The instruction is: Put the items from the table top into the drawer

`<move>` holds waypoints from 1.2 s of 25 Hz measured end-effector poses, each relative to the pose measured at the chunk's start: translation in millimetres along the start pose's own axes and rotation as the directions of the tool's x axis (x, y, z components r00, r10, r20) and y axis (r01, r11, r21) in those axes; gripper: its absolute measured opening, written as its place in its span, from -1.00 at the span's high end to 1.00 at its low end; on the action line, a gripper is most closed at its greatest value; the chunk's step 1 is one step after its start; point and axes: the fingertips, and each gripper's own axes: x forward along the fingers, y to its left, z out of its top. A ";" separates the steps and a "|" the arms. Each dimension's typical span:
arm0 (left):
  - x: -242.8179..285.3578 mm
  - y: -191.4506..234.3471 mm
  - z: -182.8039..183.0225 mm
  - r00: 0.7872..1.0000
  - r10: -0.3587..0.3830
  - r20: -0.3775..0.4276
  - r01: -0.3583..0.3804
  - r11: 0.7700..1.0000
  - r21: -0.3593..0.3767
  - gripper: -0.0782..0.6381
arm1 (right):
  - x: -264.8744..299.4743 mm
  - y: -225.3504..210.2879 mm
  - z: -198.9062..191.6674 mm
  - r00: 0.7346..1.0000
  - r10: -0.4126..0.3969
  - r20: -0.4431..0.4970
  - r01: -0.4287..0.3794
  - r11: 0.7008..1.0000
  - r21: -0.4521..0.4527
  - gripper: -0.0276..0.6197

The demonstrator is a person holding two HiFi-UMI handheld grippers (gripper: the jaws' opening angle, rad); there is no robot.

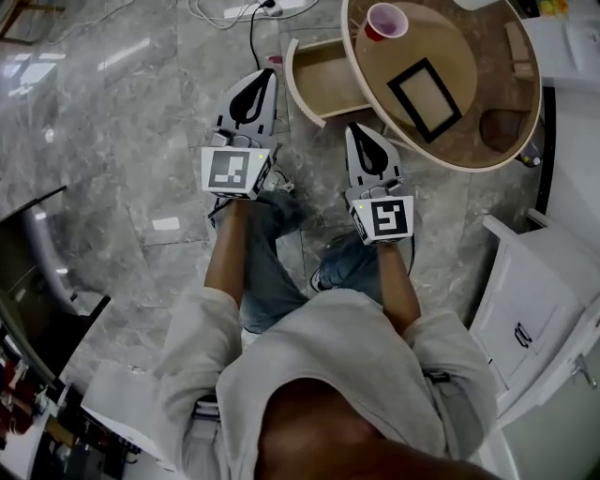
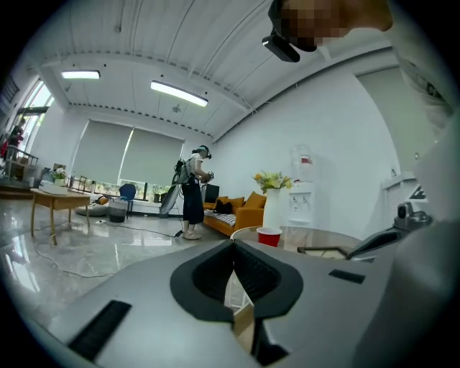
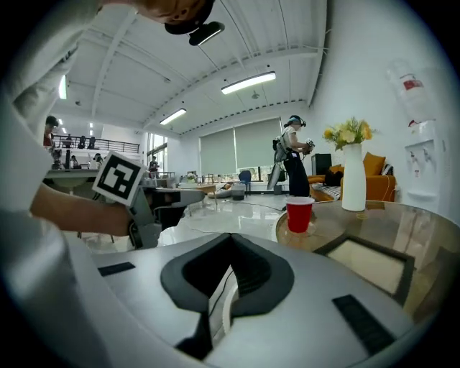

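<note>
The left tool (image 1: 265, 80) and right tool (image 1: 360, 133), mid-frame, are both closed on nothing, while the red cup (image 1: 385, 21) and black frame (image 1: 425, 98) sit on the desk (image 1: 487, 56) at upper right and the open drawer (image 1: 323, 75) looks bare, so no item appears stowed yet.

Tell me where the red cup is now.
In the head view the red cup stands at the top, on the round table's left edge, beyond the open drawer and black frame.

No words, brands or numbers could be read. Black-and-white square markers stood on the cube (image 1: 234, 171) of the left tool (image 1: 268, 75) and the cube (image 1: 386, 218) of the right tool (image 1: 359, 128). The red label on the dispenser bottle (image 3: 411, 93) was too blurred to read.
</note>
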 end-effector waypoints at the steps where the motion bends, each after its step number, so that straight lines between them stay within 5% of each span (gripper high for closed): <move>1: 4.0 3.8 -5.6 1.000 -0.003 0.009 0.003 1.000 0.029 0.74 | 4.5 2.8 -15.8 1.000 0.014 0.007 -0.014 1.000 -0.006 0.84; 6: 7.2 29.9 -9.8 0.996 0.038 0.077 -0.041 0.999 0.036 0.74 | 21.0 7.6 -68.7 0.997 0.028 0.065 -0.026 0.999 -0.036 0.84; 14: -1.8 17.0 28.2 0.984 0.027 0.178 -0.033 0.999 0.030 0.74 | 1.9 -1.9 -84.4 0.986 0.024 0.167 -0.013 0.998 -0.065 0.84; 21: 4.9 -3.7 8.9 0.993 -0.014 0.117 0.014 1.000 -0.002 0.74 | -19.5 -9.0 -87.4 0.984 0.013 0.176 -0.003 0.998 -0.057 0.84; 30: 36.6 -45.6 19.5 0.990 -0.121 0.074 0.103 0.971 0.216 0.74 | -31.2 -21.8 -87.6 0.982 -0.008 0.188 0.015 0.999 -0.034 0.84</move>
